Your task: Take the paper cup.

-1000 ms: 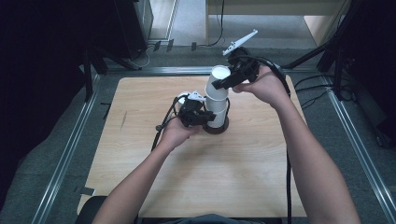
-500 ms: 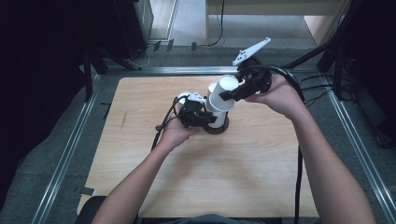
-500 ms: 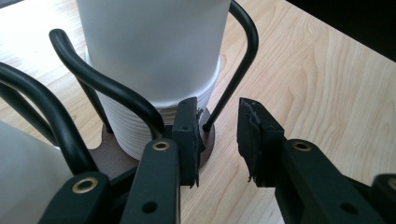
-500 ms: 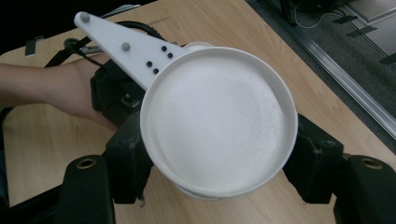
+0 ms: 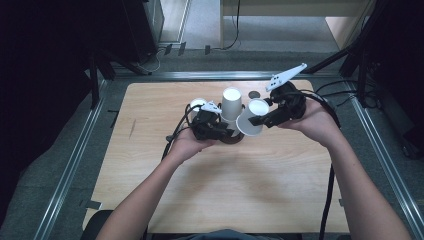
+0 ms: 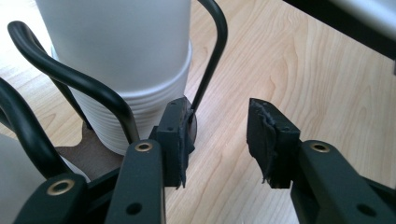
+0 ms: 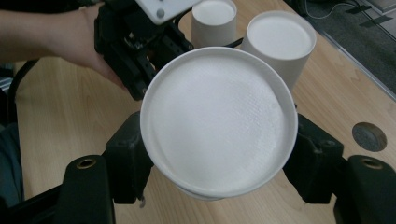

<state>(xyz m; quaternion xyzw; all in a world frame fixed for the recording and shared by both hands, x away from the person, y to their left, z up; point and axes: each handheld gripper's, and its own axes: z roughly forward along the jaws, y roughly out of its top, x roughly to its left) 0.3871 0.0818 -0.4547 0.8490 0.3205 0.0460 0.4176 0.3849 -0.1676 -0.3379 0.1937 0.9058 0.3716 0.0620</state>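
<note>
The right gripper (image 5: 256, 121), clamped on one white paper cup (image 5: 251, 123), has carried it off the inverted stack (image 5: 231, 105) toward the table's right. The left gripper (image 6: 219, 135), beside the wire cup holder (image 6: 70, 84), has just been opening, nothing between its jaws, so the separation looks done.

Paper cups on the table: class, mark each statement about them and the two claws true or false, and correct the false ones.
1. The right claw holds a white paper cup. True.
2. The left claw is clamped on a cup. False: its jaws have just been opening, with nothing between them.
3. A stack of cups stands inside a black wire holder. True.
4. The held cup stands upright on the table. False: it is tipped sideways, off the table.
5. The table is wooden. True.
</note>
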